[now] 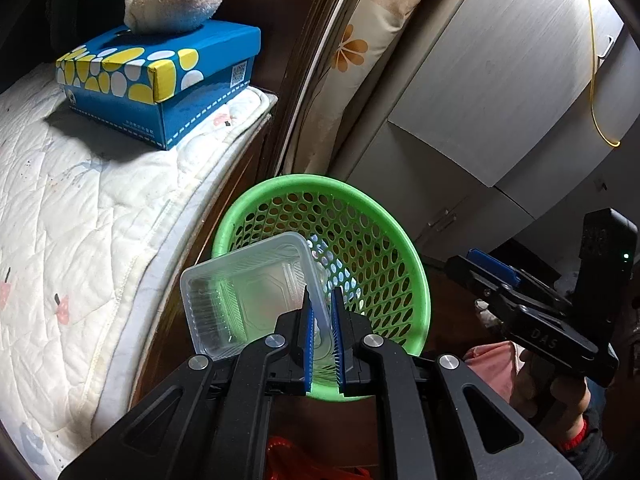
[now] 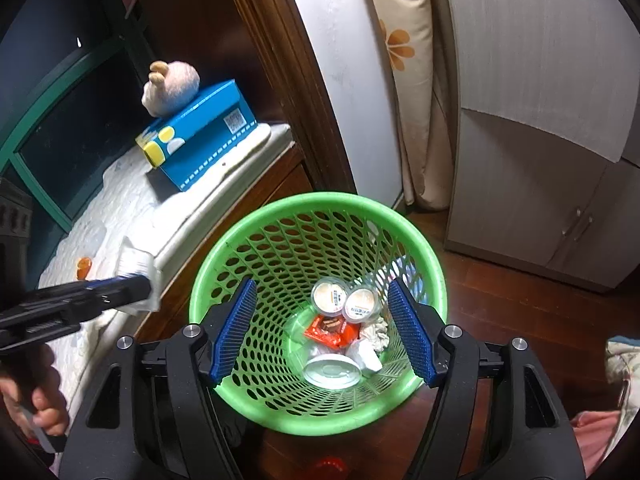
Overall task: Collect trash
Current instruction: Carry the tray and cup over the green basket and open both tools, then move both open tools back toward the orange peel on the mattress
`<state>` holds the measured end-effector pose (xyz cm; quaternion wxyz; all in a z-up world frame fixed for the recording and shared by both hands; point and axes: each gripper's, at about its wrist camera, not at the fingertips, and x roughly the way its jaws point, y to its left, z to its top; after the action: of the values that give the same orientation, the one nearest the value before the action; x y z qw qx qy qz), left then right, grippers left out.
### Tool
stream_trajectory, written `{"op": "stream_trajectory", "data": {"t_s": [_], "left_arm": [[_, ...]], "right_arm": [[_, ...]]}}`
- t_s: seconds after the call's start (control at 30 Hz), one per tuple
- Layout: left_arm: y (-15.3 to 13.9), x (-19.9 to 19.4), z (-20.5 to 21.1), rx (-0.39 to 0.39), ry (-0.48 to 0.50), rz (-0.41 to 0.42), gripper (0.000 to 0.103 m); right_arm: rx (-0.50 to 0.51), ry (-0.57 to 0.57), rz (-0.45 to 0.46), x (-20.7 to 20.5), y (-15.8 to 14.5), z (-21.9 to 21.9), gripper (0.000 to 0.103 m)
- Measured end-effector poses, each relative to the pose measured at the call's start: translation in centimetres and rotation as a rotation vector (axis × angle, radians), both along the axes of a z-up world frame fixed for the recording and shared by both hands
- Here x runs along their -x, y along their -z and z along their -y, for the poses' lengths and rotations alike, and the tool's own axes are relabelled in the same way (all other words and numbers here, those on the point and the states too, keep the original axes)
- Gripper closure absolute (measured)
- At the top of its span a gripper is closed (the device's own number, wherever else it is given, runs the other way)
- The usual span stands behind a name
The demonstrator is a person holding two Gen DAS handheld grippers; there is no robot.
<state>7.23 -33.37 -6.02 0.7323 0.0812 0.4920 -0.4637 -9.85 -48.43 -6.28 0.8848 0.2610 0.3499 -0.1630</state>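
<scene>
At far left, a white quilted mattress (image 1: 80, 208) carries a blue shoe box (image 1: 168, 76) with yellow and white spots near its far corner, and a cream plush toy (image 1: 176, 0) sits on the box lid. A dark wooden frame runs beside the mattress edge.

Just right of that edge, a green perforated wastebasket (image 1: 384, 240) stands on a wooden floor (image 2: 500, 312). The left gripper (image 1: 321, 312) is clenched on the rim of a clear plastic tray (image 1: 248, 292), its blue pads pinching one thin wall. The tray hangs tilted, partly over the basket's near-left rim and partly outside it.

From the right wrist view, the right gripper (image 2: 324, 328) hovers above the basket mouth with its blue pads spread wide, grasping nothing. At the basket's bottom lie two round foil-lidded cups (image 2: 346, 298), an orange wrapper (image 2: 330, 330), crumpled paper (image 2: 374, 332) and a white round lid (image 2: 332, 370).

To the right stand a floral curtain (image 2: 404, 60) and a pale grey cabinet (image 2: 540, 140).
</scene>
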Motion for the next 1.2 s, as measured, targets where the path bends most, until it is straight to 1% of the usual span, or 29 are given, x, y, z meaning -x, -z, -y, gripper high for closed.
{"op": "stream_trajectory", "data": {"t_s": [0.1, 0.2, 0.37, 0.4, 0.43, 0.47, 0.5, 0.53, 0.7, 0.73, 0.77, 0.97, 1.2], "left_arm": [[0.6, 0.1, 0.9, -0.007, 0.008, -0.007, 0.095], [1.2, 0.3, 1.7, -0.007, 0.018, -0.034, 0.094], [1.9, 0.5, 2.1, -0.007, 0.036, -0.060, 0.092], [2.0, 0.5, 2.2, -0.002, 0.040, -0.065, 0.089], [2.1, 0.5, 2.2, 0.005, 0.045, -0.075, 0.080], [2.1, 0.5, 2.1, 0.009, 0.043, -0.079, 0.075], [2.0, 0.6, 2.0, 0.010, 0.038, -0.076, 0.067], [2.1, 0.7, 2.0, 0.014, 0.038, -0.076, 0.066], [2.2, 0.6, 1.7, 0.016, 0.041, -0.094, 0.065], [2.2, 0.6, 1.7, 0.017, 0.045, -0.095, 0.062], [2.2, 0.6, 1.6, 0.016, 0.044, -0.092, 0.061], [2.1, 0.2, 0.4, 0.017, 0.019, -0.090, 0.061], [1.0, -0.3, -2.5, 0.008, -0.032, -0.034, 0.061]], "right_arm": [[0.002, 0.008, 0.012, 0.5, -0.4, 0.0, 0.034], [-0.008, 0.016, 0.023, 1.1, -0.5, 0.2, 0.034], [-0.018, 0.026, 0.026, 1.5, -0.5, 0.3, 0.034], [-0.021, 0.028, 0.028, 1.5, -0.5, 0.3, 0.034], [-0.023, 0.029, 0.028, 1.6, -0.5, 0.4, 0.034], [-0.023, 0.030, 0.029, 1.6, -0.5, 0.4, 0.034], [-0.022, 0.030, 0.030, 1.6, -0.5, 0.4, 0.034], [-0.021, 0.030, 0.031, 1.6, -0.6, 0.4, 0.034], [-0.022, 0.029, 0.037, 1.8, -0.6, 0.4, 0.034], [-0.020, 0.028, 0.038, 1.8, -0.7, 0.3, 0.034], [-0.019, 0.028, 0.039, 1.8, -0.7, 0.3, 0.034], [-0.020, 0.012, 0.047, 1.6, -1.0, -0.1, 0.034], [-0.011, -0.030, 0.054, 0.8, -1.6, -1.4, 0.034]]}}
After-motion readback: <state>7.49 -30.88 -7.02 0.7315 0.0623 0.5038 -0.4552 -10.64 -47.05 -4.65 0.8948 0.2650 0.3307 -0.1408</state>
